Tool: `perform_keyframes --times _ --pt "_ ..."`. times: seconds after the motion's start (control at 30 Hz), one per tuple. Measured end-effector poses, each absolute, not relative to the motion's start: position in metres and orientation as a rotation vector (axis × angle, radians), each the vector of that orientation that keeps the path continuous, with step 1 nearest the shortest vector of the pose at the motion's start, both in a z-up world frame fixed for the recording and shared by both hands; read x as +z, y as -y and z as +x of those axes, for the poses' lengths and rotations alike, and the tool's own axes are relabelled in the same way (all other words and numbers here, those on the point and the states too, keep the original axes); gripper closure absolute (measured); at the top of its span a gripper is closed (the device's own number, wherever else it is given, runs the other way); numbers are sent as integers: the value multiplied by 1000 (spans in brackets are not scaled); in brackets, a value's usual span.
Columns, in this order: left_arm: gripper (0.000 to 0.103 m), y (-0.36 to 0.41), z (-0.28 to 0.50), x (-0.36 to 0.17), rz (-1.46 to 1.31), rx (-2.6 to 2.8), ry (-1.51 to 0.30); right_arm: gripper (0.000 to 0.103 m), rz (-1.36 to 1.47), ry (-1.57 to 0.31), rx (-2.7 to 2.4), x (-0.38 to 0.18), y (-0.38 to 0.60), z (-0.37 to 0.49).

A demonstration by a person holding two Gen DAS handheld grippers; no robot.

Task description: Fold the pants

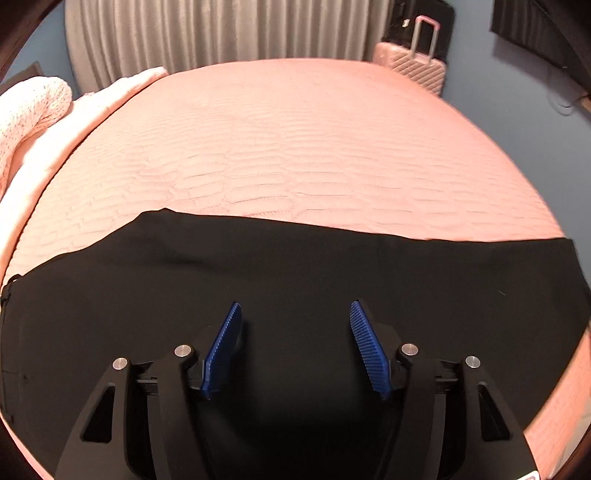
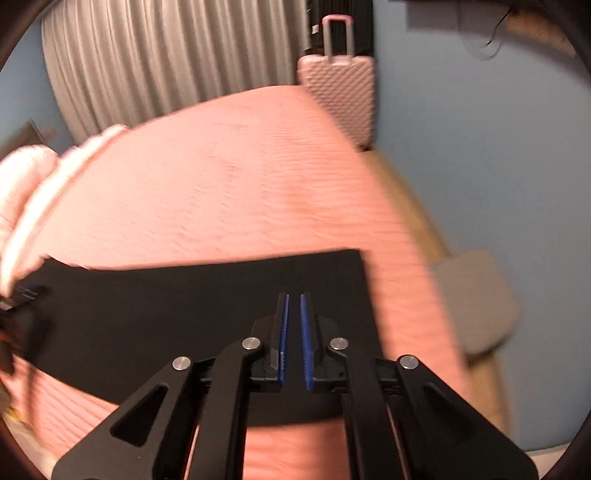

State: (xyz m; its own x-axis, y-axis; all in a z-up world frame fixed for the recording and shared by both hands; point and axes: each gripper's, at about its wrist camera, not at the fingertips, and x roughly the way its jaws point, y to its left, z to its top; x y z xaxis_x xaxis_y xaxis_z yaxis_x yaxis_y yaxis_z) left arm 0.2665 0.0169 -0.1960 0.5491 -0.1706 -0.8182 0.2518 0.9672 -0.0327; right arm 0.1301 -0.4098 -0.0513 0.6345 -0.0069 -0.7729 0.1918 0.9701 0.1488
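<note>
Left tongs (image 1: 295,314) spread wide over flat black fabric pants (image 1: 295,266); right tongs (image 2: 293,306) nearly closed, gripping nothing; pink quilted bed (image 1: 295,147), grey pleated curtain (image 1: 221,33), pink hard-shell suitcase (image 2: 338,96) beyond

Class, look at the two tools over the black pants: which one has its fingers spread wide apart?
The left tool. Its blue pads are spread wide over the pants, while the right tool has its pads nearly together, leaving only a narrow slit.
</note>
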Motion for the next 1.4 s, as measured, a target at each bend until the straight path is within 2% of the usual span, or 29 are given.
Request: perform_keyframes --times 0.17,0.3,0.37,0.4,0.43,0.5,0.6,0.67,0.7,0.83,0.93,1.0,1.03,1.13,1.17,1.2,1.23,1.27,1.4 --pt "43 -17 279 -209 126 -194 -958 96 105 -946 236 -75 301 238" --pt "38 -23 301 -215 140 -171 -943 97 43 -1068 371 -127 239 272" --pt "35 -22 313 -214 141 -156 -943 103 54 -1039 368 -132 243 285" --pt "35 -24 317 -212 128 -151 -929 101 89 -1017 273 -124 263 275" --pt "35 -26 319 -207 114 -147 -912 94 107 -1001 208 -116 269 276" --pt "35 -35 313 -191 86 -133 -852 95 167 -948 299 -103 264 263" --pt "35 -54 300 -191 100 -96 -836 98 13 -1037 290 -127 239 264" --pt "35 -79 284 -193 100 -40 -849 98 55 -1032 222 -128 250 268" --pt "35 -97 271 -189 93 -20 -857 93 93 -1002 184 -116 247 264" --pt "35 -164 215 -180 150 106 -869 94 25 -927 415 -90 169 230" --pt "35 -214 196 -193 182 222 -929 96 -94 -1007 510 -114 105 229" --pt "25 -247 193 -205 87 241 -963 96 -100 -1076 448 -138 90 243" --pt "20 -260 192 -204 15 245 -955 96 -34 -1056 420 -130 94 244" --pt "22 -272 192 -189 -29 316 -926 95 101 -985 309 -98 136 218" --pt "22 -269 191 -181 -6 319 -899 87 167 -955 241 -83 167 200" --pt "22 -262 188 -171 4 290 -874 54 199 -938 180 -79 187 186" --pt "22 -254 187 -163 9 269 -856 25 238 -899 68 -69 221 159" --pt "22 -241 183 -153 14 236 -836 19 270 -860 -25 -61 252 132" --pt "22 -182 169 -132 22 98 -792 18 436 -869 -263 -67 355 46"
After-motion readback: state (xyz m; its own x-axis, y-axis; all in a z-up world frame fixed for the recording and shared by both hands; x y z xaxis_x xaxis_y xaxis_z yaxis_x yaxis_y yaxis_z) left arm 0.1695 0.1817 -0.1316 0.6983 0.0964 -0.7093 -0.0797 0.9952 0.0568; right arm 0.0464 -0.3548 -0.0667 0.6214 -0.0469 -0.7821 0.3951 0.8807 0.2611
